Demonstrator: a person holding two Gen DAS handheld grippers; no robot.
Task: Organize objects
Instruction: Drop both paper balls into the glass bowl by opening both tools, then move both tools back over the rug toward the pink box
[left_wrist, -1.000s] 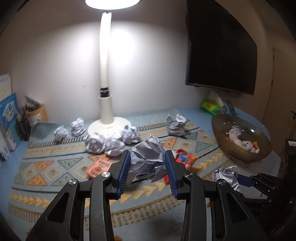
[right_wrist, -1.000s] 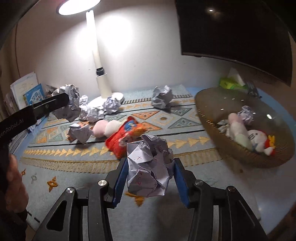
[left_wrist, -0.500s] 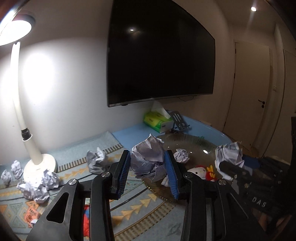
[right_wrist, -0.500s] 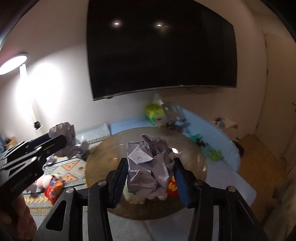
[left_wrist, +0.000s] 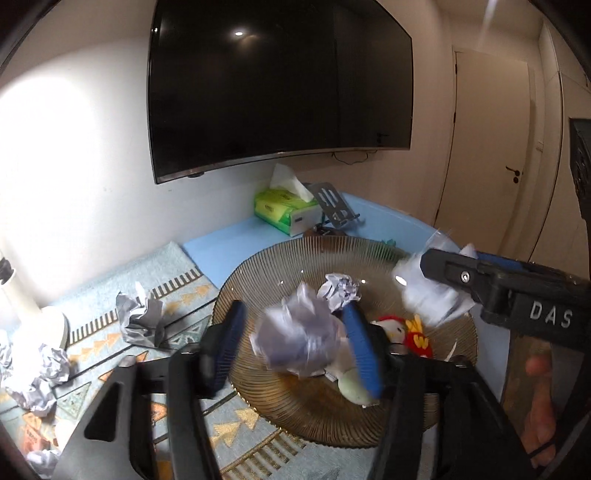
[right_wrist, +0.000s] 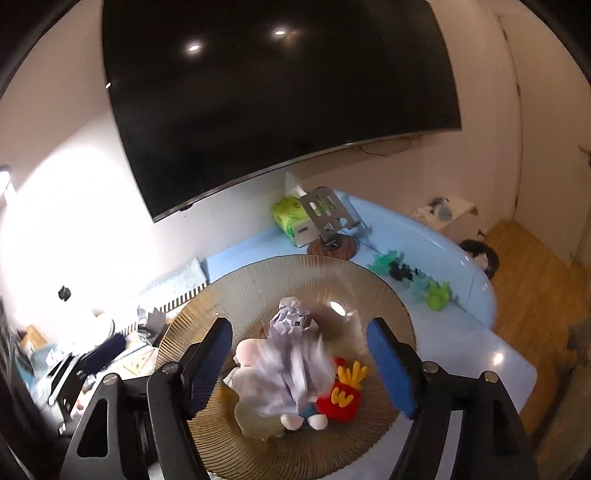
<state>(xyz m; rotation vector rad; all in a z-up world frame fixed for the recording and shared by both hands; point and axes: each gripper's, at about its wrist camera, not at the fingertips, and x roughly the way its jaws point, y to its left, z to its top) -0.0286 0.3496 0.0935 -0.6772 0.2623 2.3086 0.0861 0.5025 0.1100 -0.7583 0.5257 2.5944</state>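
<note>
Both grippers' fingers (left_wrist: 360, 354) are opening — paper balls (left_wrist: 299, 343) loose over the bowl (left_wrist: 456, 332) on the blue table (left_wrist: 221, 251).

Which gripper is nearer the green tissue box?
Right, though only slightly. The right gripper hangs over the bowl's far side, toward the tissue box; the left gripper is over the bowl's near side.

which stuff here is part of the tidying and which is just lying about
Part of the job:
- paper ball between the left claw's opening jaws
- paper ball below the right claw
- bowl
- loose paper ball

Lying about:
- tissue box
- TV
- stand
</note>
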